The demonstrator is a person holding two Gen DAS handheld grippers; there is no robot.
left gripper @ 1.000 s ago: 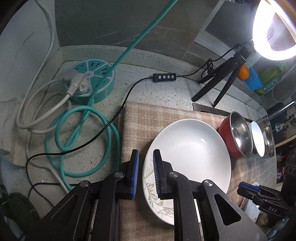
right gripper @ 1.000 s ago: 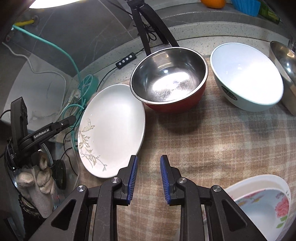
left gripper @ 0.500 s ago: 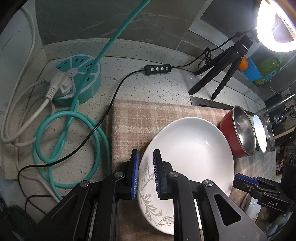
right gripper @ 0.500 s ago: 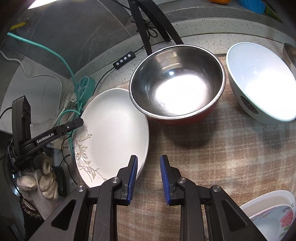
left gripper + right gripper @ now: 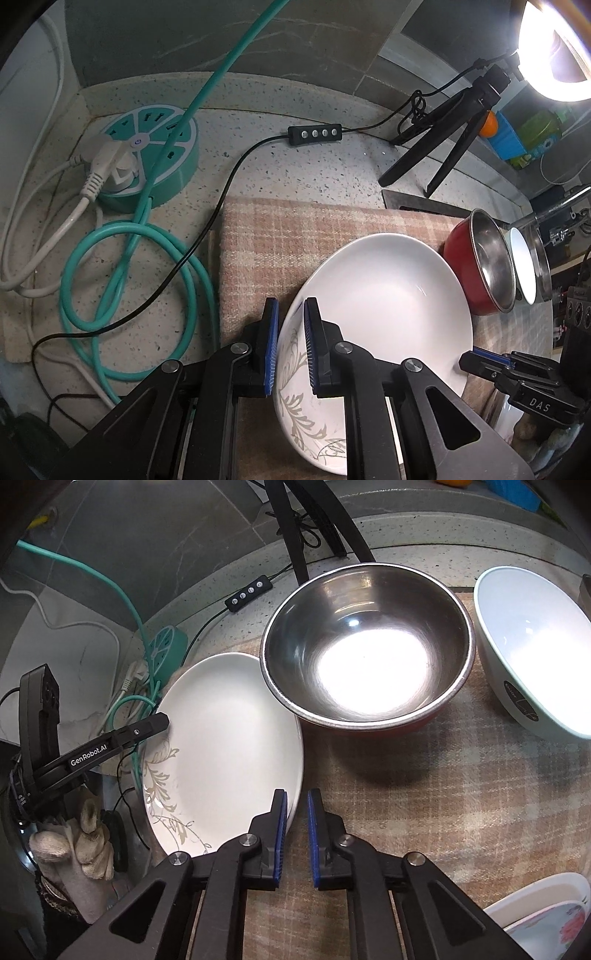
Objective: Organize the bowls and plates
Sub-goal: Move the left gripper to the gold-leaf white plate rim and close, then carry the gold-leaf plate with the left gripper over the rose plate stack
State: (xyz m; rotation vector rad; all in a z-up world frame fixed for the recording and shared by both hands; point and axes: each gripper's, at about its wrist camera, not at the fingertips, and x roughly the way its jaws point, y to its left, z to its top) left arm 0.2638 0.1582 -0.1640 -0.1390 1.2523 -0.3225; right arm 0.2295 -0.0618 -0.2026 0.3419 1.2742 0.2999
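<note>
The left gripper (image 5: 290, 343) is clamped on the near-left rim of the plate (image 5: 388, 295) — one blue pad sits outside the rim, the other inside, over the grey leaf pattern. From the right wrist view the same gripper (image 5: 162, 722) reaches in from the left, its tip on the plate's (image 5: 229, 738) edge, with a gloved hand (image 5: 79, 845) behind it.

The right gripper (image 5: 295, 834) stands at the plate's opposite edge. Its left pad overlaps the rim from above and its right pad is over the cloth (image 5: 424, 805); the gap between the pads is narrow, and the rim seems caught between them, so this side is closed on the plate too. In the left wrist view the right gripper (image 5: 480, 363) shows at the plate's right edge.

The plate lies on the checked cloth (image 5: 280, 236), its left part past the cloth's edge. Just beyond it, touching or nearly touching its far rim, stands a steel bowl (image 5: 365, 646) with a red outside, and to the right of that a white bowl (image 5: 535, 657). At the near right corner lies a flowered dish (image 5: 550, 923).

Farther off on the speckled counter (image 5: 314, 166) — a coiled teal cable (image 5: 125, 280), a round teal socket hub (image 5: 147, 158), a black inline switch (image 5: 314, 133), a black tripod (image 5: 443, 147) and a lit ring lamp (image 5: 554, 48).
</note>
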